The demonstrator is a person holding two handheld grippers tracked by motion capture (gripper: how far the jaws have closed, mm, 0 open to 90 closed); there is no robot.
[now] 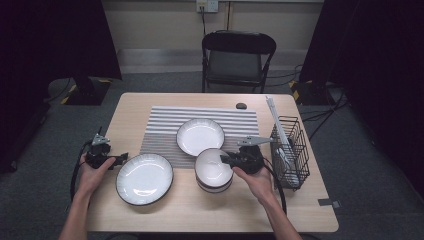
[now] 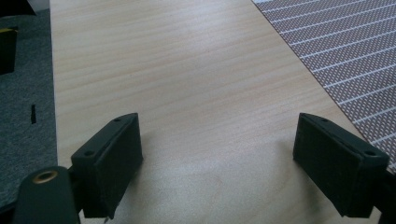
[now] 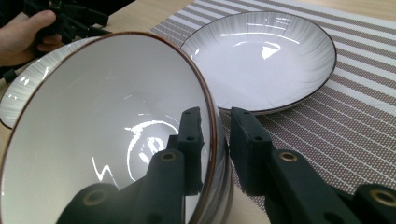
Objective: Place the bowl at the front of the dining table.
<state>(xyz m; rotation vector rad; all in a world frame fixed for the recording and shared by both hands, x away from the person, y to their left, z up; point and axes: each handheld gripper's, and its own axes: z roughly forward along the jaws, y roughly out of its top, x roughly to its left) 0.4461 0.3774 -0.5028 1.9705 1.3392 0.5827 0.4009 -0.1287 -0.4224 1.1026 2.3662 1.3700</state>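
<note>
A stack of white bowls (image 1: 214, 170) with dark rims stands near the table's front, just right of centre. My right gripper (image 1: 224, 159) reaches in from the right and straddles the top bowl's (image 3: 107, 126) near rim. One jaw is inside the bowl and the other outside, with a thin gap still showing at the outer pad (image 3: 245, 140). My left gripper (image 1: 122, 158) rests open over bare wood at the table's left, beside a large white plate (image 1: 144, 178). Nothing lies between the left gripper's (image 2: 219, 158) jaws.
A second white plate (image 1: 200, 136) lies on the striped grey mat (image 1: 165, 125) behind the bowls. A black wire basket (image 1: 290, 150) holding a white utensil stands at the right edge. A small dark object (image 1: 241, 105) sits at the far edge, with a folding chair (image 1: 237, 60) beyond.
</note>
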